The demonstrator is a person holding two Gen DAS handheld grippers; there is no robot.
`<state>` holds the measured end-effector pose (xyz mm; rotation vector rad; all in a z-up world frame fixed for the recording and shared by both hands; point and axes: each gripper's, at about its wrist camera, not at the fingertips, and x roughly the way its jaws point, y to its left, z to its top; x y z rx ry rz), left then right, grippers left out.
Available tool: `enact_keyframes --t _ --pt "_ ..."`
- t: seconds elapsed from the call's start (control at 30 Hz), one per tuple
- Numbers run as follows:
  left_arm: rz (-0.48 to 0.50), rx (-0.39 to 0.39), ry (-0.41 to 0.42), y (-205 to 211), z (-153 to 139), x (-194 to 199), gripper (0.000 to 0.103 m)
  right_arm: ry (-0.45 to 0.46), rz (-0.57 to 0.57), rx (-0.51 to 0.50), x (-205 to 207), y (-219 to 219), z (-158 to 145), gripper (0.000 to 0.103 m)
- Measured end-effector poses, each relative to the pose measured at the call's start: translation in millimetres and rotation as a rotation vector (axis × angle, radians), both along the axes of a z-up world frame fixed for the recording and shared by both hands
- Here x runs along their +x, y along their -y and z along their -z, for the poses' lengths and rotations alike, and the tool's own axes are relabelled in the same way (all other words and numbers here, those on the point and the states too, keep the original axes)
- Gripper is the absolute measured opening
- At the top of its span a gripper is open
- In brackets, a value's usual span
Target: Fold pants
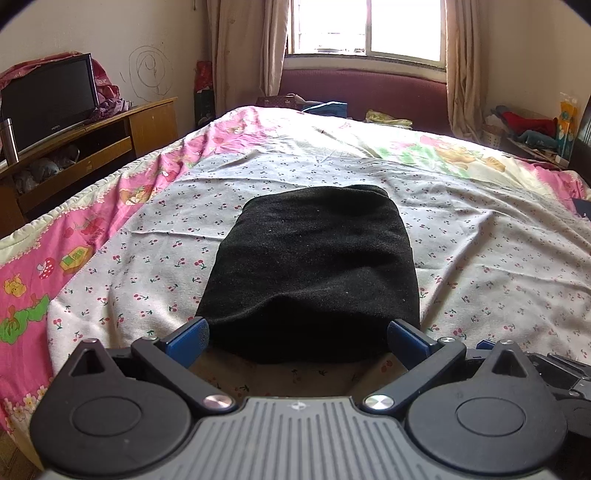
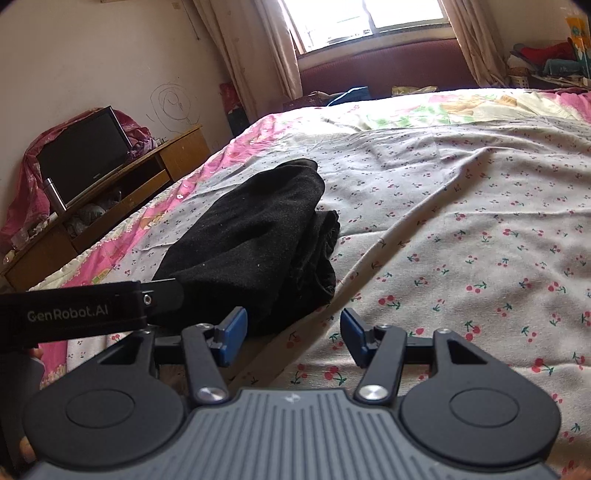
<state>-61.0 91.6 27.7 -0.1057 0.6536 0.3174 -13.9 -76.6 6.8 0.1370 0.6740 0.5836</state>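
You have 1 pair of black pants (image 1: 314, 273) folded into a compact bundle, lying on the cherry-print sheet (image 1: 480, 258) near the middle of the bed. Your left wrist view faces the bundle head-on: your left gripper (image 1: 297, 338) stands with its 2 blue pads (image 1: 192, 338) spread wide to either side of the bundle's near edge; whether they press the cloth cannot be told. Only your right wrist view shows the bundle's right side, where the stacked folded layers (image 2: 325, 254) are exposed, and it alone shows the left tool's black arm (image 2: 74, 314) reaching in beside the pants. Your right gripper (image 2: 293, 334) is parted, its 2 pads over the sheet just right of the bundle's near corner, nothing between them. Left of the pants, beyond the pink bedcover border (image 1: 85, 229), both views show 1 wooden cabinet (image 1: 110, 147) carrying 1 television (image 1: 48, 99) and 1 metal flask (image 1: 9, 140). Beyond the pants stands 1 window (image 1: 365, 26) with 2 curtains (image 1: 240, 51).
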Motion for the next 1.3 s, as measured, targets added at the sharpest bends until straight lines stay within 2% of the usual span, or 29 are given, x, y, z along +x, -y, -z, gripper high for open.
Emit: enact_keyframes --t 0.13,0.33,0.7,1.3 --pt "-0.015 0.049 0.015 -2 -3 -2 0.103 -0.013 0.019 -0.009 3 4 0 0.058" --pt "-0.028 0.018 -0.005 -10 0 -1 0.103 -0.015 0.071 0.015 7 15 -2 0.058" --pt "-0.004 0.08 -0.037 1 5 4 0.103 -0.003 0.063 0.03 6 16 -4 0.059" --pt "0.006 0.066 -0.038 2 9 5 0.103 -0.033 0.056 0.009 9 14 2 0.061"
